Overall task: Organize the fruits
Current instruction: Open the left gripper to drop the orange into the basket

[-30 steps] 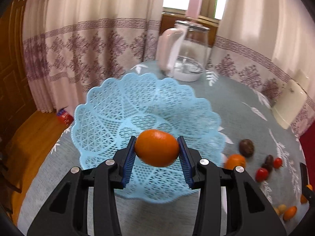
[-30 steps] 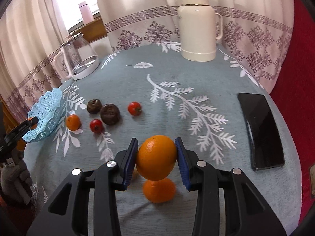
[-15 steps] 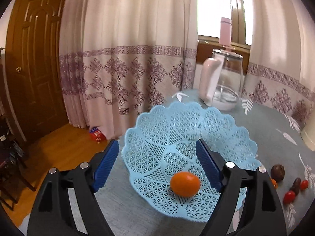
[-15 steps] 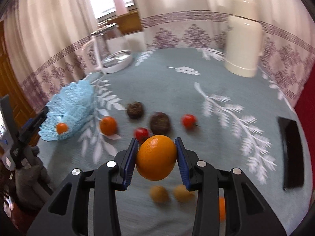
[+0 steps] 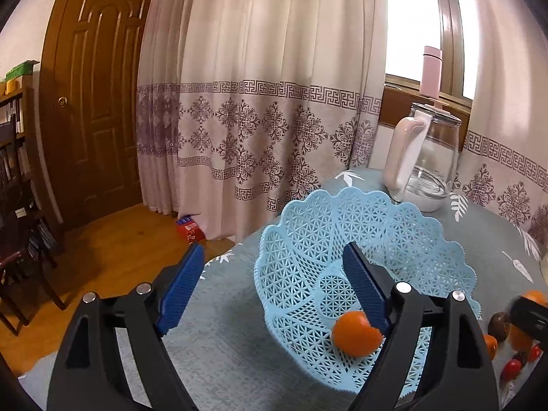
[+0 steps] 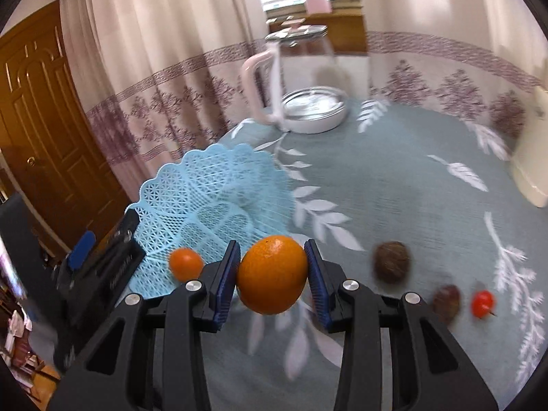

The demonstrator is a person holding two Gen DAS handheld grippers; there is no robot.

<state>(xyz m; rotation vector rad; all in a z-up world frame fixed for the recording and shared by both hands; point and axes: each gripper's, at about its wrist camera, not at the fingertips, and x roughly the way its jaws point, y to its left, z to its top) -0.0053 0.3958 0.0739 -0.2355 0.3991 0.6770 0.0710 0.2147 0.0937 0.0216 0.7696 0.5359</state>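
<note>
On the grey-green leaf-print surface [image 6: 404, 185], near its curtain-side edge: pale blue lattice basket [image 5: 394, 226], scalloped rim, holding one small orange fruit [image 5: 356, 334] low on its near inner wall; no other contents seen. Behind it, a glass kettle [image 5: 426, 162] with pink handle, upright, apparently empty, apart from the basket. Left tongs [image 5: 274, 289] spread wide, gripping nothing; the right-hand pad overlaps the basket interior just beside the small fruit, contact not clear. Right tongs [image 6: 272, 275] closed on a large orange [image 6: 272, 274], held clear above the surface, just beside the basket's near rim; right wrist view blurred. Loose on the surface to the right of the held orange, outside the basket: a round brown fruit [image 6: 391, 261], a second, smaller dark brown one [image 6: 445, 303], and a small red tomato [image 6: 483, 303] just beside it.
</note>
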